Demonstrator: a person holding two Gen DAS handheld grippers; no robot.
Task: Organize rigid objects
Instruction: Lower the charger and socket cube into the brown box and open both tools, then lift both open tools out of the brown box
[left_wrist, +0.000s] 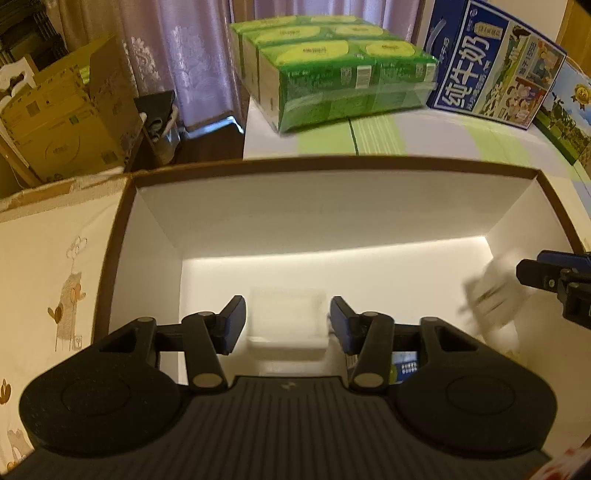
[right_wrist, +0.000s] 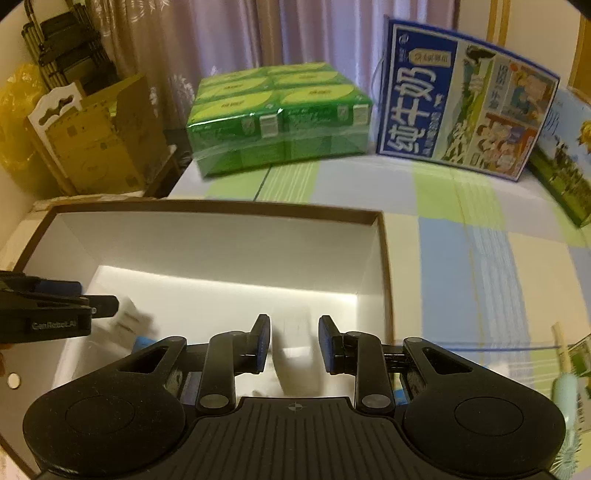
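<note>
A brown-rimmed box (left_wrist: 332, 162) with a white inside lies on the table; it also shows in the right wrist view (right_wrist: 221, 208). My left gripper (left_wrist: 287, 323) is open over the box floor, with a blurred white box (left_wrist: 286, 319) between its fingers, not gripped. My right gripper (right_wrist: 293, 343) is open inside the box, with a blurred white object (right_wrist: 295, 369) below it. In the left wrist view the right gripper's fingers (left_wrist: 535, 275) sit beside a blurred white object (left_wrist: 495, 291). A blue packet (left_wrist: 404, 367) lies in the box.
A green tissue pack (left_wrist: 332, 70) and a blue milk carton box (left_wrist: 495, 62) stand at the table's far side on a checked cloth (right_wrist: 461, 229). Cardboard boxes (left_wrist: 66, 110) stand to the left off the table. A brush (right_wrist: 565, 402) lies at the right.
</note>
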